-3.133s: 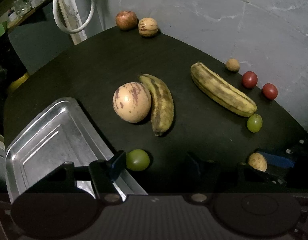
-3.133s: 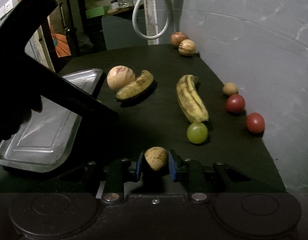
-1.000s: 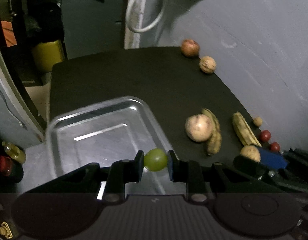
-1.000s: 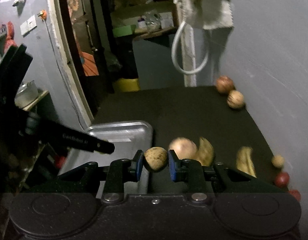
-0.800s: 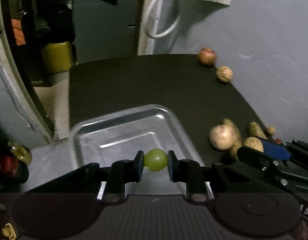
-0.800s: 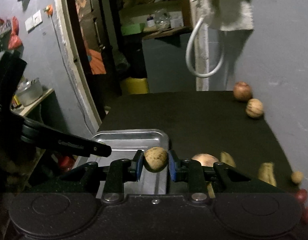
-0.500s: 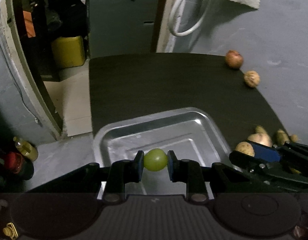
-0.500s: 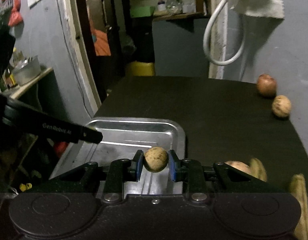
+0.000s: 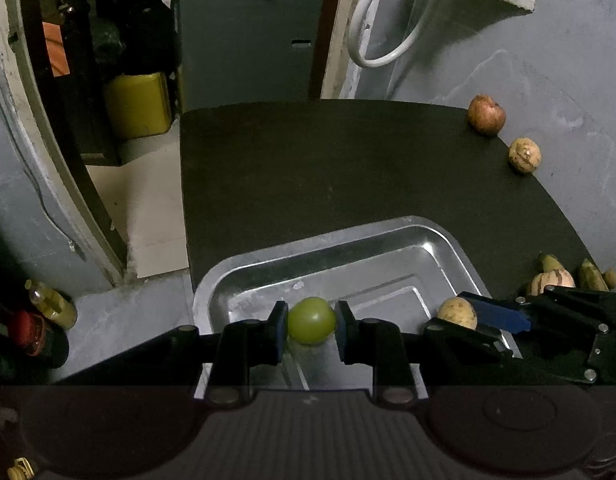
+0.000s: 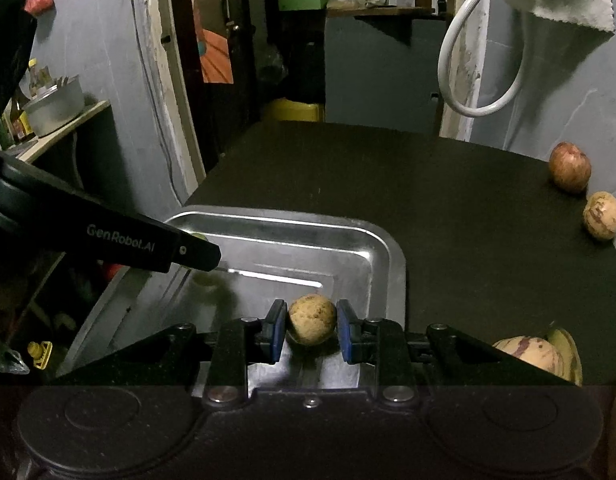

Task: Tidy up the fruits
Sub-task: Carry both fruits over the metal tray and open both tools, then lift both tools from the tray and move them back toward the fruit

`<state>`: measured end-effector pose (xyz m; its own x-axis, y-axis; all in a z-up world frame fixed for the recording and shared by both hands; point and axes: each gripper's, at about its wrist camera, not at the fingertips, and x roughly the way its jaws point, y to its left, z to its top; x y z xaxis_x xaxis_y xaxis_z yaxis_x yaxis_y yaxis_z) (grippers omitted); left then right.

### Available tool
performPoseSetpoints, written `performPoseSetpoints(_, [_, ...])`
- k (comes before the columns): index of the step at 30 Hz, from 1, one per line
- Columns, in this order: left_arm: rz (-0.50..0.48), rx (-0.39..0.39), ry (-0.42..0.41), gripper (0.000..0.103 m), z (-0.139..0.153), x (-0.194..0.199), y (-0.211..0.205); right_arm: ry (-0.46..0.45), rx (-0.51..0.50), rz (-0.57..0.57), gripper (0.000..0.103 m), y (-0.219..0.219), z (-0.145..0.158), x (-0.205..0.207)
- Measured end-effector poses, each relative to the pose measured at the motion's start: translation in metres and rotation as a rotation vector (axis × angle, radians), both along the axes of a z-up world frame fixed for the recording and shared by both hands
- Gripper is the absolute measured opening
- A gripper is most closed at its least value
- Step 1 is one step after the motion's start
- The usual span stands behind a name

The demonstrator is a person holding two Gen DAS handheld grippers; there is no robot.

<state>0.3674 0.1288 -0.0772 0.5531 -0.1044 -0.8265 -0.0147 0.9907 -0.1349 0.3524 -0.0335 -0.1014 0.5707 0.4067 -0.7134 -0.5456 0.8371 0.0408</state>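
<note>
Overhead, both grippers hang above a shiny rectangular metal tray (image 9: 447, 240) on a black table (image 9: 308, 168). Left gripper (image 9: 311, 321) clamps a round green grape (image 9: 311, 320); right gripper (image 10: 311, 321) clamps a small speckled tan fruit (image 10: 311, 319).

the tray (image 9: 447, 240) sits on the table (image 9: 327, 168) at its near left corner. the left gripper (image 9: 311, 322) hangs over the tray's left part, the right gripper (image 10: 311, 322) over its right part. an apple (image 9: 486, 114) and a small melon (image 9: 524, 154) lie side by side at the far right edge, by the wall.
</note>
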Motion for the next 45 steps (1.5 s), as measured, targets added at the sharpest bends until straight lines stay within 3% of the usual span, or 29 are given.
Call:
performPoseSetpoints(6, [0.009, -0.011, 0.018, 0.028, -0.004, -0.001, 0.002, -0.002, -0.001, 0.004, 0.034, -0.001, -0.001, -0.003])
performPoseSetpoints(15, [0.060, -0.042, 0.000, 0.041, 0.007, -0.017, 0.001, -0.040, 0.029, -0.035, 0.060, -0.028, 0.024, -0.029])
performPoseSetpoints(17, [0.076, -0.053, -0.014, 0.051, 0.014, -0.025, 0.000, -0.050, 0.046, -0.053, 0.071, -0.039, 0.033, -0.038])
performPoseSetpoints(19, [0.098, -0.058, -0.036, 0.078, 0.023, -0.037, -0.004, -0.058, 0.066, -0.072, 0.076, -0.051, 0.041, -0.048])
performPoseSetpoints(28, [0.113, -0.077, -0.094, 0.101, 0.055, -0.096, -0.030, -0.083, 0.097, -0.105, 0.095, -0.098, 0.067, -0.095])
performPoseSetpoints(35, [0.060, -0.031, -0.079, 0.102, 0.068, -0.147, -0.053, -0.070, 0.107, -0.092, 0.102, -0.133, 0.075, -0.132])
performPoseSetpoints(45, [-0.051, 0.027, 0.081, 0.102, 0.052, -0.198, -0.093, 0.051, 0.048, -0.077, 0.102, -0.175, 0.058, -0.170])
